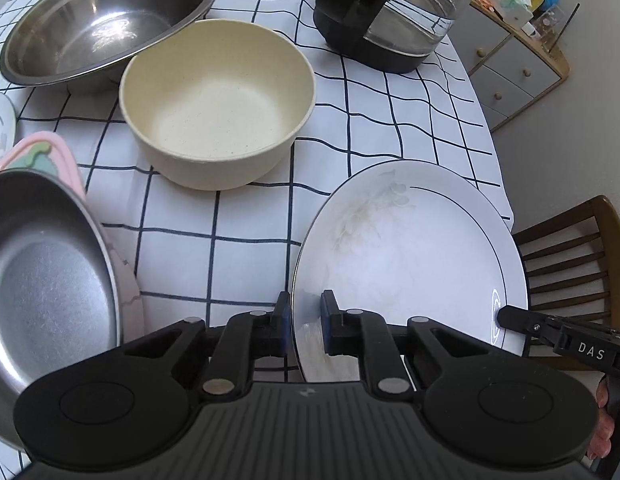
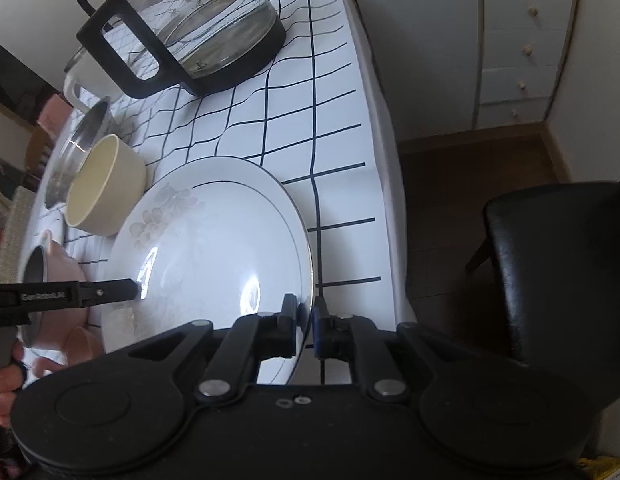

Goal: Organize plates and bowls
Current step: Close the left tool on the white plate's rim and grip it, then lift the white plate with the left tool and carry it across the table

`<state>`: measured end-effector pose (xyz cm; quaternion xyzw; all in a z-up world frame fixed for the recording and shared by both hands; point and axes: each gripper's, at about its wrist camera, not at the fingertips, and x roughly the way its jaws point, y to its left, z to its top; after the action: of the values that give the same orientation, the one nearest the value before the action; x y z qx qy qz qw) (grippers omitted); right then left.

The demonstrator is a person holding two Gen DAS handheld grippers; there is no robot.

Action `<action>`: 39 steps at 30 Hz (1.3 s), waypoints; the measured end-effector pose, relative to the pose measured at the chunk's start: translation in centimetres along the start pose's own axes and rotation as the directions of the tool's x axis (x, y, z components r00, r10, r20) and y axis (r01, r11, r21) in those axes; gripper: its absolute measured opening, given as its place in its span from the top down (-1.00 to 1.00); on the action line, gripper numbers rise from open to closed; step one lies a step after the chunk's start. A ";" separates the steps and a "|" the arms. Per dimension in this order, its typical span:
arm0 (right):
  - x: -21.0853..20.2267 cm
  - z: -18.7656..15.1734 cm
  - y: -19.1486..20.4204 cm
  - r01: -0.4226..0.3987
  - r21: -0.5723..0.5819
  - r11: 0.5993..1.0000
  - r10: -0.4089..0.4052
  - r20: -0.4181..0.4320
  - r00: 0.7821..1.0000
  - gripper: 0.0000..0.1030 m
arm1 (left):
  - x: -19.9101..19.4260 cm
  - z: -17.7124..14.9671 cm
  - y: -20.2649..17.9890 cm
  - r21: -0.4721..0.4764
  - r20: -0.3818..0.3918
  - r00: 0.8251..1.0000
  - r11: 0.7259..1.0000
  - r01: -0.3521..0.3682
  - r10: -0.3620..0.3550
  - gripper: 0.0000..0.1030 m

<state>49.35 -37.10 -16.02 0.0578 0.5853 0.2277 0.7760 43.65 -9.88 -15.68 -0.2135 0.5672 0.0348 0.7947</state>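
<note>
Now both grippers clamp the plate (image 1: 409,256): the left gripper (image 1: 306,320) pinches its left rim, the right gripper (image 2: 306,320) its right rim. Tilted, the plate sits over the checked surface (image 1: 246,256), near the cream bowl (image 1: 218,104). A steel bowl (image 1: 106,20) lies behind.

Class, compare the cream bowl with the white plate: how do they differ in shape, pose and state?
The cream bowl is deep with tall sides; the white plate is wide and shallow. The bowl is plain; the plate has a thin dark ring and faint floral print. The bowl stands free; the plate's rim is gripped by both claws. Both are empty.
</note>
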 end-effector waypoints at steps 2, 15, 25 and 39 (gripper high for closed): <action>-0.1 -0.2 0.1 0.001 0.001 1.000 -0.001 0.003 1.000 0.83 | -0.3 -0.2 0.1 0.001 0.005 1.000 1.000 0.004 -0.005 0.75; -3.7 -1.1 2.1 0.005 -0.001 1.000 -0.005 0.054 0.999 0.83 | -5.0 -0.8 -0.7 0.054 0.060 0.998 0.998 0.024 -0.028 0.75; -8.6 -5.4 5.0 0.021 0.030 0.999 -0.024 0.099 0.995 0.83 | -9.5 -4.6 -0.1 0.117 0.071 0.995 0.991 0.063 -0.071 0.75; -12.3 -16.9 10.1 0.067 0.127 0.990 -0.084 0.134 0.987 0.83 | -14.2 -14.3 4.6 0.227 0.017 0.992 0.967 0.118 -0.126 0.75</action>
<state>28.07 -36.28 -6.82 0.0984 0.5444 0.1573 0.8180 24.62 -8.45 -7.85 -0.1557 0.5407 -0.0755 0.8232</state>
